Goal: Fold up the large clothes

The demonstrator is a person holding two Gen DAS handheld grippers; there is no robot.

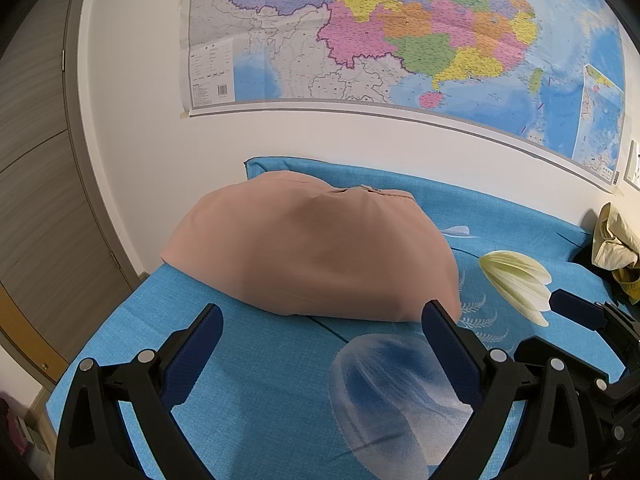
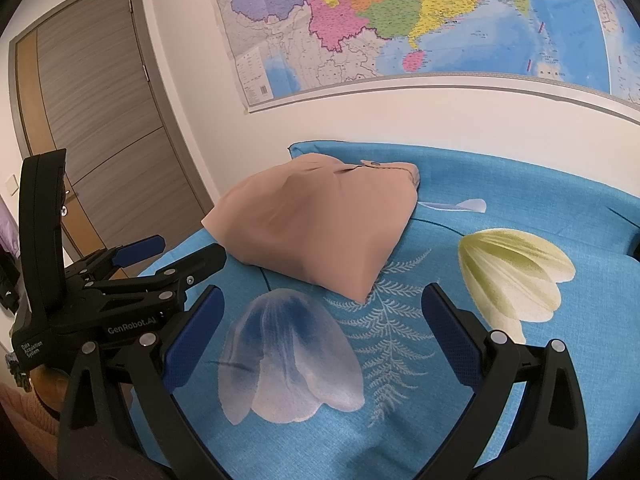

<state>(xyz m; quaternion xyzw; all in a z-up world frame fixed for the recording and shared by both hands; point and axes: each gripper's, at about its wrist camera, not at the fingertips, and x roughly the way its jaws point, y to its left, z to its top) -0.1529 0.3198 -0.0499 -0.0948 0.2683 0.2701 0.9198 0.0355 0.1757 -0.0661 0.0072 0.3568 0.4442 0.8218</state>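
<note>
jaws of both the left gripper [image 1: 320,328] and right gripper [image 2: 322,312] gape wide, holding nothing — folded tan garment [image 1: 316,252] sits near the bed's [image 1: 256,392] far-left corner, by the wall

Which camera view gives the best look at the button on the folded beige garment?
The right wrist view. There the button shows as a small dark dot on a tab at the far edge of the folded beige garment. In the left wrist view the same spot is only a blurred seam, and no button is clear.
</note>
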